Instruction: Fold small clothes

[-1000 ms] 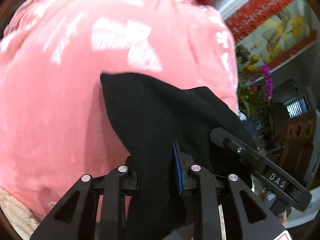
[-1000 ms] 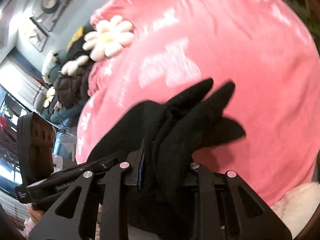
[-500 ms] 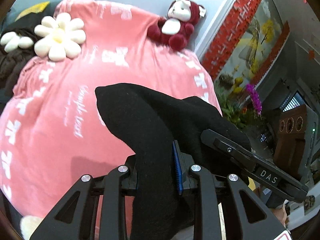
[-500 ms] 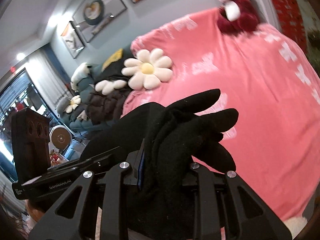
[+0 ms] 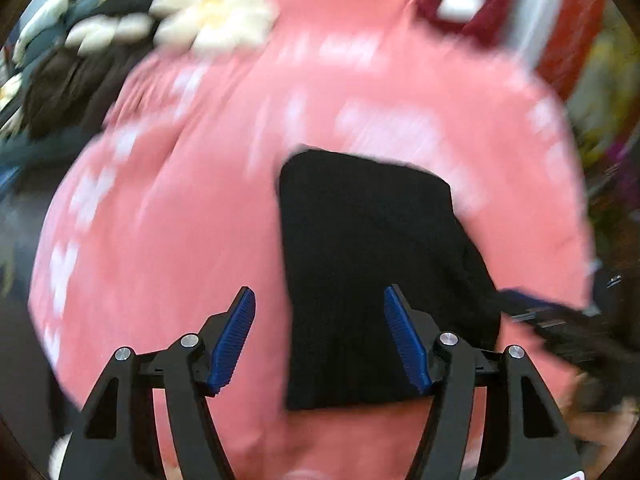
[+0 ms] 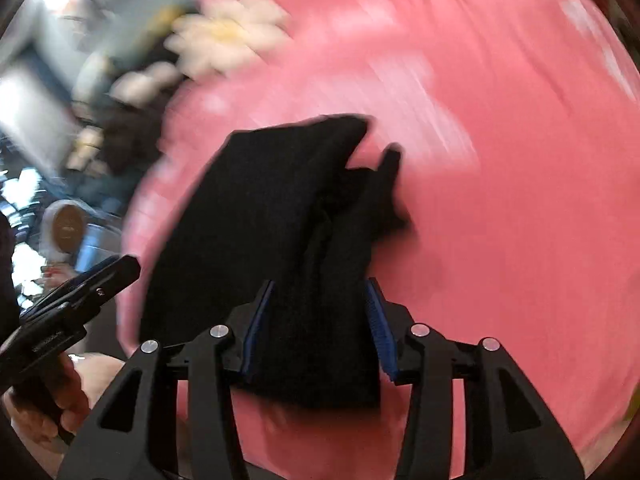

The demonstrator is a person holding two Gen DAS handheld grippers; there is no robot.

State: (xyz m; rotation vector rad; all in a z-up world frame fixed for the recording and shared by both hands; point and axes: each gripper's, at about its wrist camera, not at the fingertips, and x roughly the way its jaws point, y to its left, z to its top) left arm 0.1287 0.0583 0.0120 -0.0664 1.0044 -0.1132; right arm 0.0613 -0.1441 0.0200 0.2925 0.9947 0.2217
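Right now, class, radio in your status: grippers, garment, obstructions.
Left gripper open, released. Right gripper part-open, astride black gloves. Gloves lie on pink blanket. Nothing obstructing.

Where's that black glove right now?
The black glove lies on the pink blanket, between the left gripper's open fingers; the right gripper straddles it too.

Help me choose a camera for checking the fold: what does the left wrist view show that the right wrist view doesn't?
Only the left wrist view shows the left gripper open, blue pads clear of the black gloves, plus a red plush toy at the top.

Only the right wrist view shows the right gripper with its pads against the gloves, glove fingertips sticking out, and a round wooden object at left.

Both show the gloves lying on the pink blanket and the white daisy cushion, blurred.
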